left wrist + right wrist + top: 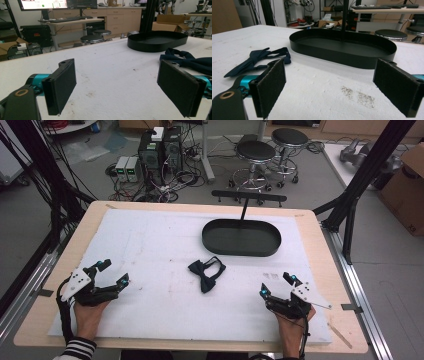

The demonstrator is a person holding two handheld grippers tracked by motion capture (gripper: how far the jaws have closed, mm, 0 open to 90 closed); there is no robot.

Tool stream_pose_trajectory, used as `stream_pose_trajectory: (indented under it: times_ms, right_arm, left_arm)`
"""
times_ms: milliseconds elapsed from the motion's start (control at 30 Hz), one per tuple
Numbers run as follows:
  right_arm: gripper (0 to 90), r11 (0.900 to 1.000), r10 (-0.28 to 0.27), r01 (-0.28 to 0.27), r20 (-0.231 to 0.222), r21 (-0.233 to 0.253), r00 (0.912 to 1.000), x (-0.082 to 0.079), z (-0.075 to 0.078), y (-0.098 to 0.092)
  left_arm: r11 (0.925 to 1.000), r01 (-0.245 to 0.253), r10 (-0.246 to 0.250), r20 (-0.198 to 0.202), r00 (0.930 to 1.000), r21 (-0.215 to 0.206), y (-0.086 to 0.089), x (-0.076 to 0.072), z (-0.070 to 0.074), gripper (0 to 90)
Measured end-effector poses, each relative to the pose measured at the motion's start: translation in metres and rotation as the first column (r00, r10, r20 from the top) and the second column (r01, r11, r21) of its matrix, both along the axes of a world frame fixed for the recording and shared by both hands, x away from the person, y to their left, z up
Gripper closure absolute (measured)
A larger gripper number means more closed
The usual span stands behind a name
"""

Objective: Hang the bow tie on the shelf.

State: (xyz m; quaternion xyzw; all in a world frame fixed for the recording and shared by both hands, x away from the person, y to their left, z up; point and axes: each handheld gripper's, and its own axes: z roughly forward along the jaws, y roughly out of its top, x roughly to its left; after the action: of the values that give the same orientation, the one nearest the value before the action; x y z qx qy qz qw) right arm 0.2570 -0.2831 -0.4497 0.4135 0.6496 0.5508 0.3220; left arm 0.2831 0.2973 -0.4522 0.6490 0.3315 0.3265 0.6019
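Note:
A dark navy bow tie lies flat on the white mat near the middle of the table. It also shows at the right of the left gripper view as the bow tie, and at the left of the right gripper view as the bow tie. Behind it stands a black oval tray, empty, with an upright post at its back. My left gripper rests at the front left, open, nothing between its pads. My right gripper rests at the front right, open and empty too.
The white mat covers most of the wooden table. A dark speckled stain marks the mat ahead of the right gripper. Beyond the far edge are stools, computer towers and cables on the floor.

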Motion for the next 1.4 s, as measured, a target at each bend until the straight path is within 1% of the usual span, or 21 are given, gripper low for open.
stream_pose_trajectory:
  times_ms: [100,167,267,400,433,467,533,567,600,633,733,767,833,867,900,933,1067,1167,1267,1367,1400]
  right_arm:
    - [10.1,1.000,0.002,-0.003,-0.021,-0.005,0.9998,0.002,0.001,0.000]
    - [10.1,1.000,0.007,-0.007,0.000,-0.020,1.0000,0.003,0.003,0.002]
    - [10.1,1.000,0.025,-0.025,0.016,-0.006,0.9996,0.003,0.007,0.003]
    - [10.1,0.999,0.049,-0.049,-0.003,-0.002,0.9988,0.007,0.023,0.008]
    - [10.1,0.999,0.049,-0.049,-0.003,-0.002,0.9988,0.007,0.023,0.008]
    - [10.1,0.998,0.065,-0.065,-0.010,-0.006,0.9979,0.010,0.031,0.012]
    - [10.1,0.997,0.071,-0.071,-0.012,-0.011,0.9974,0.011,0.035,0.015]
    - [10.1,0.996,0.084,-0.085,-0.016,-0.023,0.9963,0.014,0.043,0.021]
    - [10.1,0.996,0.084,-0.085,-0.016,-0.023,0.9963,0.014,0.043,0.021]
    - [10.1,0.994,0.104,-0.106,-0.029,-0.037,0.9941,0.018,0.050,0.028]
    - [10.1,0.990,0.124,-0.125,-0.033,-0.058,0.9918,0.022,0.056,0.034]
    - [10.1,0.986,0.145,-0.148,-0.047,-0.078,0.9884,0.026,0.062,0.041]
    - [10.1,0.981,0.165,-0.172,-0.074,-0.091,0.9835,0.030,0.066,0.046]
    - [10.1,0.981,0.165,-0.172,-0.074,-0.091,0.9835,0.030,0.066,0.046]
    - [10.1,0.975,0.188,-0.195,-0.080,-0.105,0.9790,0.033,0.069,0.050]
    - [10.1,0.974,0.192,-0.200,-0.080,-0.110,0.9782,0.034,0.070,0.051]
    - [10.1,0.972,0.200,-0.210,-0.093,-0.106,0.9754,0.037,0.074,0.054]
    - [10.2,0.965,0.220,-0.234,-0.129,-0.113,0.9671,0.043,0.080,0.062]
    - [10.2,0.961,0.233,-0.251,-0.147,-0.118,0.9613,0.048,0.086,0.070]
    - [10.2,0.960,0.230,-0.251,-0.159,-0.122,0.9600,0.052,0.088,0.076]
    - [10.2,0.958,0.234,-0.260,-0.186,-0.125,0.9542,0.056,0.089,0.082]
  left_arm:
    - [1.0000,-0.002,0.002,-0.001,1.0000,-0.001,0.000,0.000,0.000,16.1]
    - [1.0000,-0.005,0.005,-0.002,1.0000,-0.001,0.000,0.000,0.000,16.6]
    - [1.0000,-0.007,0.007,-0.002,1.0000,0.002,0.000,0.000,0.000,16.6]
    - [0.9999,-0.008,0.008,0.001,1.0000,0.012,-0.002,0.000,0.000,16.6]
    - [0.9999,-0.008,0.008,0.001,1.0000,0.013,-0.001,0.000,0.000,16.6]
    - [0.9999,-0.008,0.008,0.001,1.0000,0.013,-0.001,0.000,0.000,16.6]
    - [0.9999,-0.007,0.007,0.001,1.0000,0.015,-0.002,0.000,0.000,16.6]
    - [0.9999,-0.007,0.007,0.002,1.0000,0.016,-0.002,0.000,0.000,16.6]
    - [0.9998,-0.007,0.007,0.003,1.0000,0.017,-0.002,0.000,0.000,16.6]
    - [0.9998,-0.007,0.007,0.002,1.0000,0.017,-0.002,0.000,0.000,16.6]
    - [0.9998,-0.009,0.009,0.001,1.0000,0.018,-0.002,0.000,0.000,16.6]
    - [0.9998,-0.010,0.010,0.001,1.0000,0.017,-0.002,0.000,0.000,16.6]
    - [0.9998,-0.010,0.010,0.000,0.9999,0.018,-0.001,0.000,0.000,16.6]
    - [0.9998,-0.010,0.010,0.001,0.9999,0.017,-0.002,0.000,0.000,16.6]
    - [0.9998,-0.010,0.010,0.001,0.9999,0.017,-0.002,0.000,0.000,16.6]
    - [0.9998,-0.011,0.011,0.002,0.9999,0.019,-0.002,0.000,0.000,16.6]
    - [0.9998,-0.012,0.012,0.000,0.9999,0.017,-0.002,0.000,0.000,16.6]
    - [0.9998,-0.014,0.014,0.000,0.9999,0.016,-0.002,0.000,0.000,16.4]
    - [0.9998,-0.014,0.014,-0.001,0.9999,0.016,-0.002,0.000,0.000,16.4]
    - [0.9998,-0.014,0.014,-0.001,0.9999,0.017,-0.002,0.000,0.000,16.4]
    - [0.9998,-0.014,0.014,0.000,0.9999,0.016,-0.002,0.000,0.000,16.4]
